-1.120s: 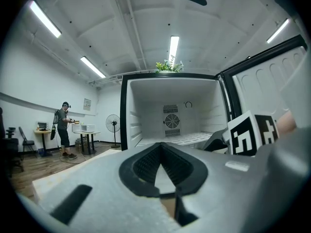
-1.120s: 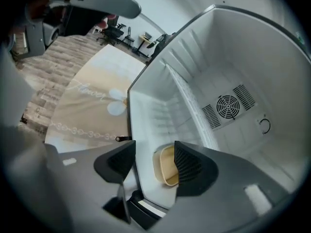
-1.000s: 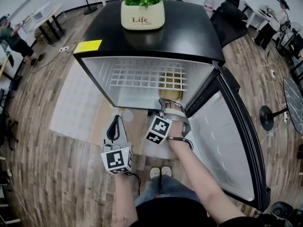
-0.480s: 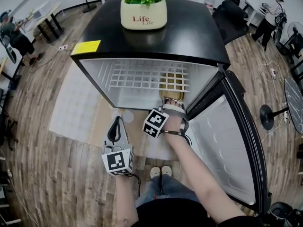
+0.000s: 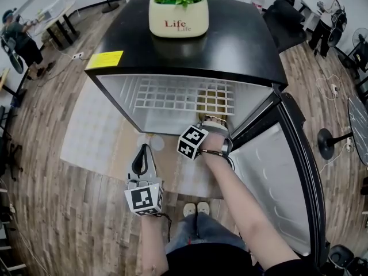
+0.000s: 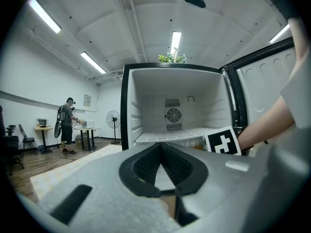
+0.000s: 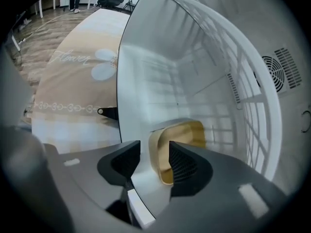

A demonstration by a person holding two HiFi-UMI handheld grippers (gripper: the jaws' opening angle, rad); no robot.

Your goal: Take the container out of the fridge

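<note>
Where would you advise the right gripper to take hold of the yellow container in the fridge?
Probably its near rim, straight in from the open front. The yellow container is an open tub with a thin upright wall, so the open jaws of the right gripper can straddle it, one inside, one outside. The wire shelf above rules out a top approach.

You're working in bright, even light from long white ceiling strip lights [image 6: 175, 41]; fisheye warps the dark-vignetted edges, and the close foreground blurs.
</note>
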